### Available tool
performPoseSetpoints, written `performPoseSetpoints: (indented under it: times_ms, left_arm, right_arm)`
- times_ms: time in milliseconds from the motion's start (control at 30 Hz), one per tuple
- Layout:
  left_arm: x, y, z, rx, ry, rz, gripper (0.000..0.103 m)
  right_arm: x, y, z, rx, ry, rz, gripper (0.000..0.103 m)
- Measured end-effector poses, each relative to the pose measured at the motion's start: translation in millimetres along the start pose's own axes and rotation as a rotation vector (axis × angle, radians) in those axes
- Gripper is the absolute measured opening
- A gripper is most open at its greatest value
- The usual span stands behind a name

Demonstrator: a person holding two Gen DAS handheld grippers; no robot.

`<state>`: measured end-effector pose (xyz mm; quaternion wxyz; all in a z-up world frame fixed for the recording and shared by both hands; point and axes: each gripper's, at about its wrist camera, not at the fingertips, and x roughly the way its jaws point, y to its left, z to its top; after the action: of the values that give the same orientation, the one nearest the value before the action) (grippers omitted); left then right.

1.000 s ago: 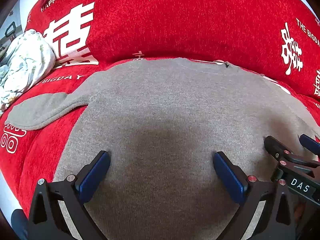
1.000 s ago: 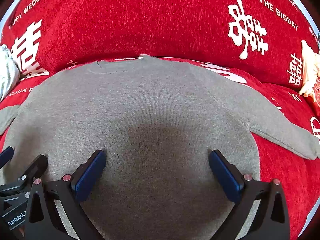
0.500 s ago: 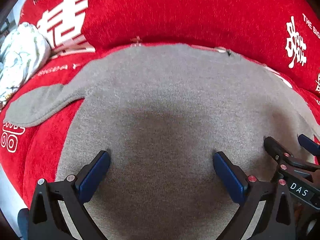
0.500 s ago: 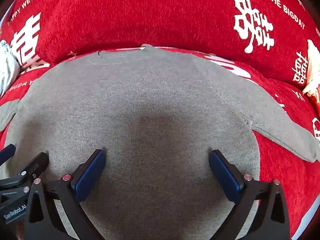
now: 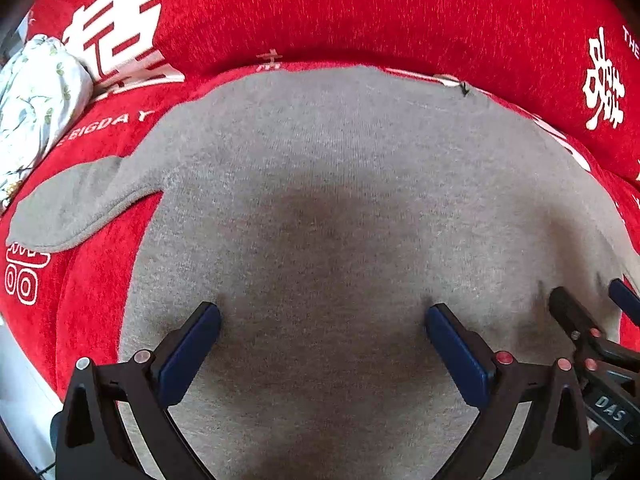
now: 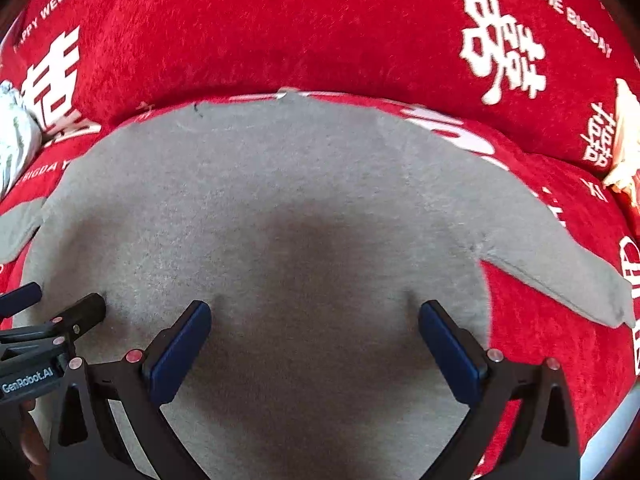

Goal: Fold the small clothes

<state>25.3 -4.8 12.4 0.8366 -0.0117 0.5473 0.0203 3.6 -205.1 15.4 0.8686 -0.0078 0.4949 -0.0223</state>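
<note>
A small grey knit sweater [image 5: 340,184] lies flat on a red sofa seat, with one sleeve [image 5: 76,204] spread out to the left; it also shows in the right wrist view [image 6: 288,200], with the other sleeve [image 6: 560,264] spread to the right. My left gripper [image 5: 322,314] is open, its blue fingertips pressed into the lower body of the sweater. My right gripper [image 6: 314,312] is open, its tips pressed into the sweater beside the left one. Each gripper shows at the edge of the other's view.
The red sofa back [image 5: 360,12] with white printed characters rises behind the sweater. A pale floral cloth bundle [image 5: 36,96] lies at the far left. A cream and orange object [image 6: 624,152] sits at the far right. The seat's front edge is near both grippers.
Both grippers have moved down and forward onto the sweater, and the fabric now dimples at the fingertips. Both stay open.
</note>
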Motion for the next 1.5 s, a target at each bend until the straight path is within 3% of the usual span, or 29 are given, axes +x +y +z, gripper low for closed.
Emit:
performPoseSetpoints:
  times_ms: [233,300,400,567,1500]
  left_arm:
    - [-9,-11,7,0.005,-0.07,0.005,0.103]
    - [-14,-16,9,0.012,-0.108,-0.015,0.103]
    - [-22,-25,11,0.037,-0.164,0.011,0.103]
    - [-20,-33,20,0.055,-0.106,-0.008,0.103]
    - [-37,-133,19,0.211,-0.138,-0.028,0.103]
  right_arm:
    - [-8,-18,8,0.04,-0.046,-0.011,0.103]
    - [-7,-21,9,0.044,-0.045,-0.01,0.103]
    - [-6,-25,8,0.052,-0.05,-0.014,0.103]
    - [-8,-35,10,0.069,-0.063,-0.02,0.103]
    - [-24,-116,2,0.2,-0.115,-0.069,0.103]
